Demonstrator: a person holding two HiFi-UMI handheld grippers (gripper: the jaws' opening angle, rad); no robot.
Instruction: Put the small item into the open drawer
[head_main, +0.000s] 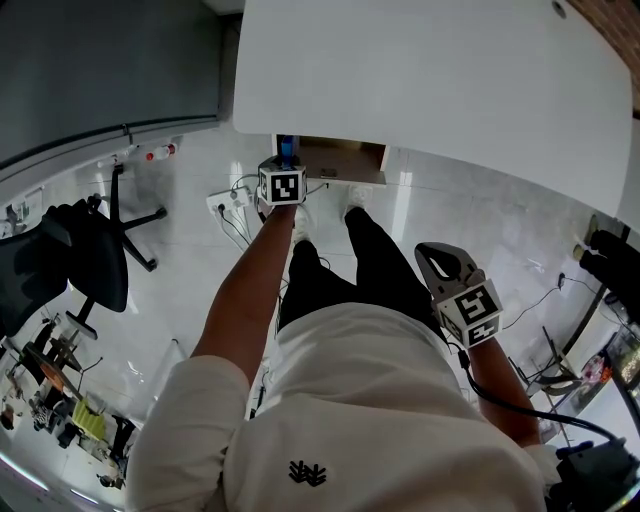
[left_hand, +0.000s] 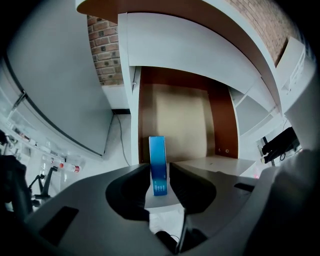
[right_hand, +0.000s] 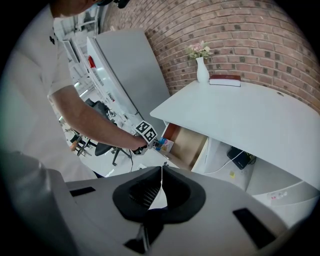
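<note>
Pale tiled floor, black office chair (head_main: 95, 262) off to one side

Head view: white desk (head_main: 430, 90) fills the top. Under its near edge the open drawer (head_main: 348, 160) shows a bare wooden inside. Left tongs (head_main: 284, 170) reach down at the drawer's left front corner, with a small blue box (head_main: 287, 148) at their tip. Right tongs (head_main: 438, 262) hang well apart from the drawer, beside the person's hip, over the floor.

Left gripper view: box stands upright between the pads, narrow face toward the camera, drawer bottom beyond it. Tongs spread; one pad looks to be at the box, a sliver of gap at the other. Box's foot seems to rest on a pale surface. Cannot tell whether that is the drawer's front edge or its floor.

Right gripper view: tongs pressed together, nothing in them. Brick wall (right_hand: 260, 30) behind; vase of flowers (right_hand: 202, 74) and a book (right_hand: 225, 80) at the desk's far end.

Judgement: release step, placing close to done. Next move calls for a straight lift clear of the box without tipping it, once it sits inside the drawer
</note>
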